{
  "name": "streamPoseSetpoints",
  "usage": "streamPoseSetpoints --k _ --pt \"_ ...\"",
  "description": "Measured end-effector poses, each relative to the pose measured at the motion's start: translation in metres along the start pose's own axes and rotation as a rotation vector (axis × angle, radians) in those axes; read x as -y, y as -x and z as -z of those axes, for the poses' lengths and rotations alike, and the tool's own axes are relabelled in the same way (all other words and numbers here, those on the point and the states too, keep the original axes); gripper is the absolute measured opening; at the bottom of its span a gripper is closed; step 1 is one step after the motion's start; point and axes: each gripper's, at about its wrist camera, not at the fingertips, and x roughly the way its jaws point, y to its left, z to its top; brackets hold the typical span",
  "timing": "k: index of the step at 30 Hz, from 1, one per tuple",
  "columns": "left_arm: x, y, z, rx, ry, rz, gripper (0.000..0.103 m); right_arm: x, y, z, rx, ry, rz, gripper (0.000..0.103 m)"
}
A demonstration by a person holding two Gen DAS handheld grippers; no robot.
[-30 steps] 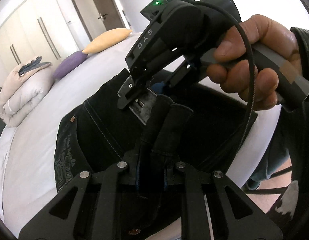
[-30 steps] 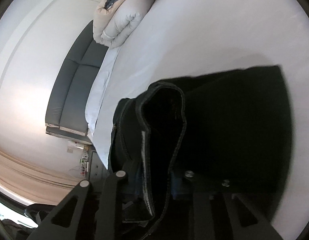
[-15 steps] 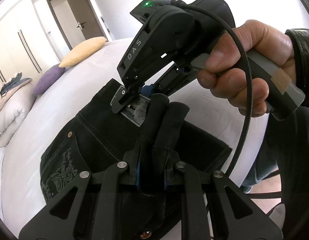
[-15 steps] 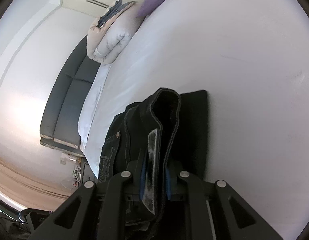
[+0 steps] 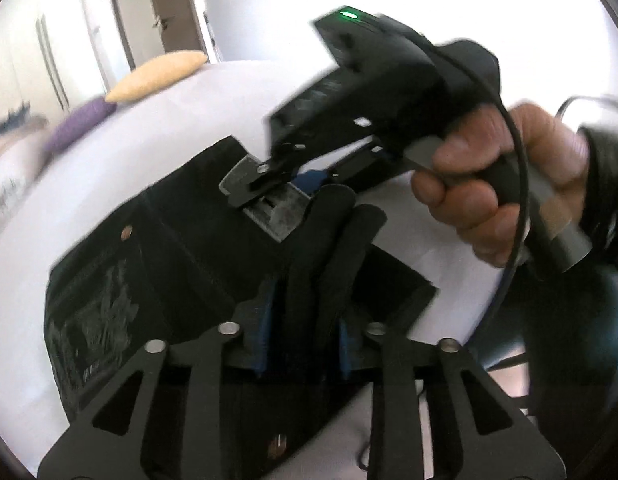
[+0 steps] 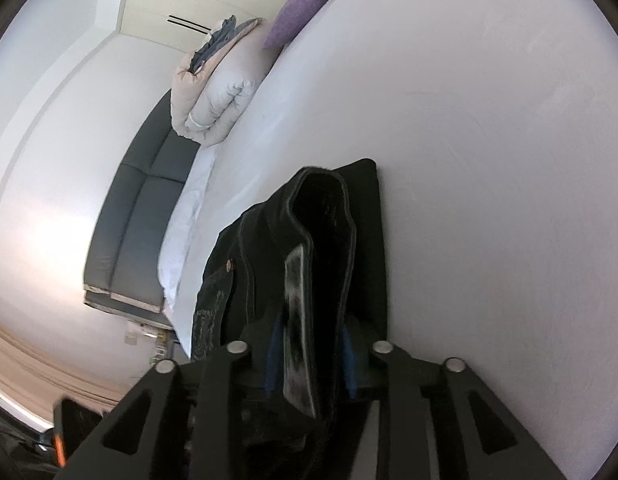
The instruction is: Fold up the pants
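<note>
Black pants point(image 5: 157, 264) lie partly folded on a white bed point(image 5: 213, 108), with an embroidered back pocket and a copper rivet at the left. My left gripper point(image 5: 305, 320) is shut on a bunched fold of the pants. My right gripper point(image 5: 269, 200), held in a hand, sits just beyond it, also clamped on the fabric. In the right wrist view the right gripper point(image 6: 309, 360) is shut on a thick fold of the pants point(image 6: 325, 216) lifted off the bed point(image 6: 489, 160).
A yellow pillow point(image 5: 157, 76) and a purple pillow point(image 5: 77, 128) lie at the far end of the bed. A folded white duvet point(image 6: 217, 96) sits at the bed's far edge. A dark grey sofa point(image 6: 137, 216) stands beside the bed. A door point(image 5: 149, 12) is behind.
Both grippers have carried the held fold further across the bed, and the pants underneath look shorter and more folded. Both stay shut on the fabric.
</note>
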Motion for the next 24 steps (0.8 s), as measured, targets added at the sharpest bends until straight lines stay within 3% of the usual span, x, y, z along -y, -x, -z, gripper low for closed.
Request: streamPoseSetpoints --k 3,6,7,8,9,11,12,14,15,16,17,19,24 --pt "-0.024 0.031 0.004 0.047 0.088 0.045 0.063 -0.007 0.018 0.01 0.029 0.012 0.068 0.036" --pt "-0.063 0.061 -0.002 0.118 0.201 0.055 0.064 -0.018 0.043 0.015 0.091 0.02 0.144 0.039" --pt "-0.082 0.065 -0.006 0.124 0.253 0.061 0.064 -0.024 0.049 0.016 0.105 0.024 0.138 0.032" --pt "-0.097 0.064 -0.009 0.123 0.29 0.059 0.064 -0.029 0.052 0.015 0.11 0.036 0.113 0.013" --pt "-0.112 0.059 -0.012 0.111 0.324 0.053 0.063 -0.035 0.05 0.013 0.1 0.053 0.091 0.008" --pt "-0.158 0.036 -0.015 0.071 0.414 0.062 0.046 -0.05 0.039 0.01 0.065 0.096 0.064 0.008" --pt "-0.175 0.023 -0.018 0.037 0.461 0.066 0.025 -0.053 0.032 0.009 0.048 0.105 0.055 0.008" --pt "-0.203 -0.001 -0.019 -0.039 0.532 0.072 0.024 -0.052 0.014 0.007 0.012 0.099 0.064 0.007" --pt "-0.21 -0.011 -0.015 -0.066 0.532 0.06 0.016 -0.044 0.006 0.006 -0.005 0.073 0.081 0.007" --pt "-0.216 -0.018 -0.012 -0.086 0.525 0.031 0.015 -0.036 0.0 0.005 -0.015 0.044 0.105 0.0" --pt "-0.22 -0.025 -0.007 -0.105 0.524 0.031 0.015 -0.025 -0.004 0.005 -0.015 0.01 0.115 0.0" --pt "-0.219 -0.023 -0.001 -0.104 0.531 0.029 0.014 -0.014 -0.002 0.01 0.009 -0.017 0.069 0.0" --pt "-0.199 -0.004 0.013 -0.1 0.488 -0.018 0.014 -0.012 0.0 0.028 0.035 -0.01 0.07 0.0"
